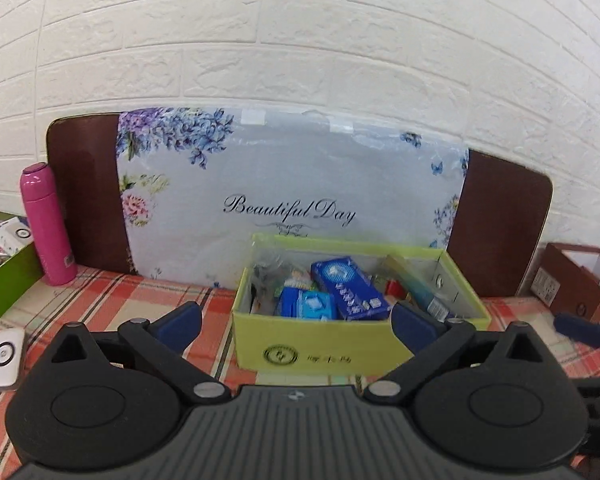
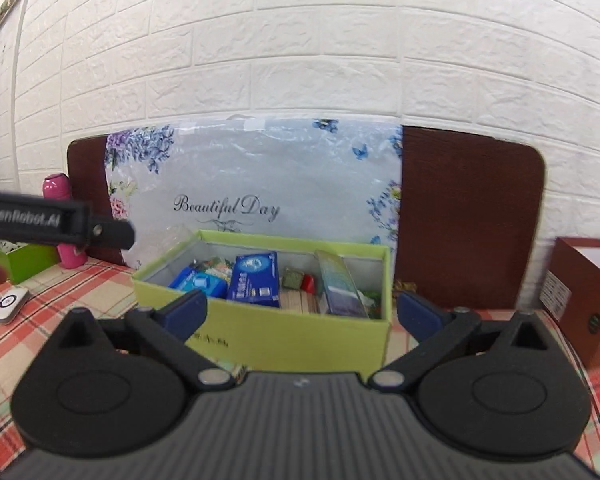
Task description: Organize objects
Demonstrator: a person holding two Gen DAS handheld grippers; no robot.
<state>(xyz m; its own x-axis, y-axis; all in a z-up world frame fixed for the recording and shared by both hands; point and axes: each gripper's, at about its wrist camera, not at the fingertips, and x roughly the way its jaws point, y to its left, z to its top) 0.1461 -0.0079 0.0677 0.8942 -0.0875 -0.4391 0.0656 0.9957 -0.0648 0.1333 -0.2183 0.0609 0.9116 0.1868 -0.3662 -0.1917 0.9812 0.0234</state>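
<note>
An open yellow-green box (image 1: 312, 354) stands on the checked tablecloth in front of both grippers. Inside lie a dark blue carton (image 1: 350, 286), a light blue packet (image 1: 308, 304) and a tall silvery carton (image 2: 338, 284) among other small items. My left gripper (image 1: 298, 322) is open, its blue pads wide apart just short of the box's front wall, with nothing between them. My right gripper (image 2: 303, 314) is open too, level with the same box (image 2: 284, 340) and holding nothing. The left gripper's black body (image 2: 40, 220) shows at the left of the right wrist view.
A pink bottle (image 1: 46, 220) and a green box (image 1: 8, 276) stand at the left, with a white device (image 1: 6, 354) on the cloth. A brown box (image 2: 580, 300) sits at the right. A floral bag (image 1: 288, 188) leans on a brown board (image 2: 472, 216) against the brick wall.
</note>
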